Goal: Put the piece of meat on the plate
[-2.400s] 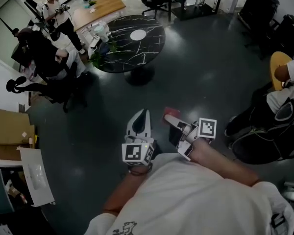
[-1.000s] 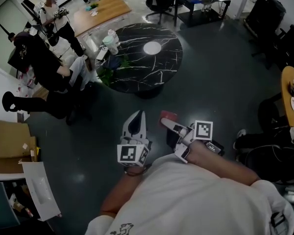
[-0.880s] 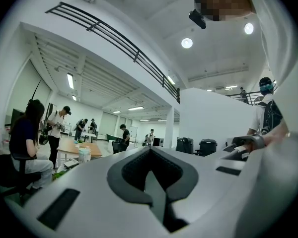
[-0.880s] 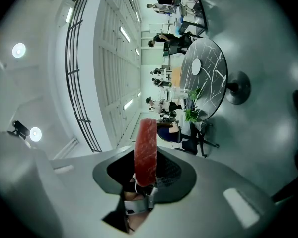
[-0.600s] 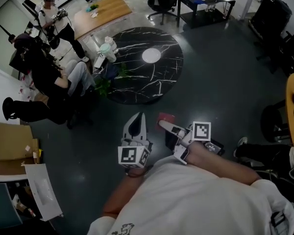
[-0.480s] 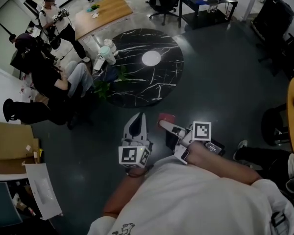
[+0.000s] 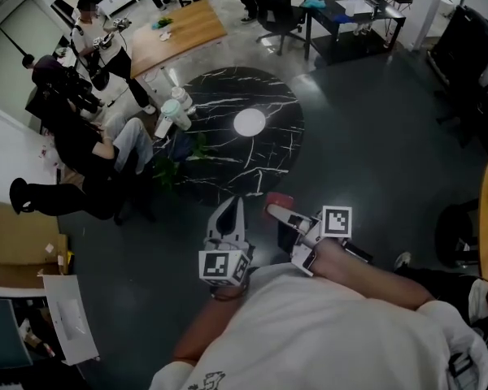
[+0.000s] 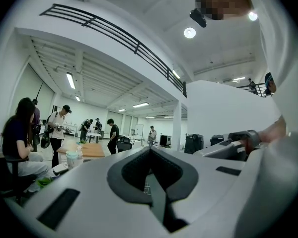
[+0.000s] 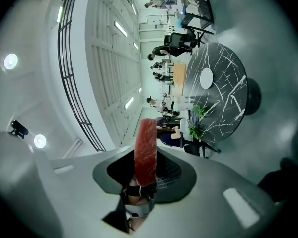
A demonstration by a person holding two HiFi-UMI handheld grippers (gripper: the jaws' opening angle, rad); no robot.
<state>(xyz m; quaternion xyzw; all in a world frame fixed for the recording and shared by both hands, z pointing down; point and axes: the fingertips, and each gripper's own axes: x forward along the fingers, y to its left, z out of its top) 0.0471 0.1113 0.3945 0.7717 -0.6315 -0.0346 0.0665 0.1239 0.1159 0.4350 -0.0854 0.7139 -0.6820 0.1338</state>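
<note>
A slab of red meat (image 7: 278, 202) stands on edge between the jaws of my right gripper (image 7: 275, 208), which is shut on it; in the right gripper view the meat (image 9: 145, 151) rises upright from the jaws. My left gripper (image 7: 231, 207) is beside it on the left, shut and empty, its jaws meeting along one seam (image 8: 154, 182). Ahead stands a round black marble table (image 7: 228, 165) with a white plate (image 7: 249, 123) near its middle. The same table (image 9: 223, 103) and plate (image 9: 206, 78) show in the right gripper view. Both grippers hang over dark floor, short of the table.
Seated people (image 7: 81, 149) and a green plant (image 7: 191, 149) crowd the table's left side, with two cups (image 7: 172, 112) on that edge. A wooden table (image 7: 175, 27) and a standing person (image 7: 98, 35) lie beyond. A black desk (image 7: 350, 15) stands far right, cardboard boxes (image 7: 16, 242) at left.
The marble table and plate have come nearer and lower in the head view as I moved toward them. Both grippers keep their pose; the meat stays held in the right one.
</note>
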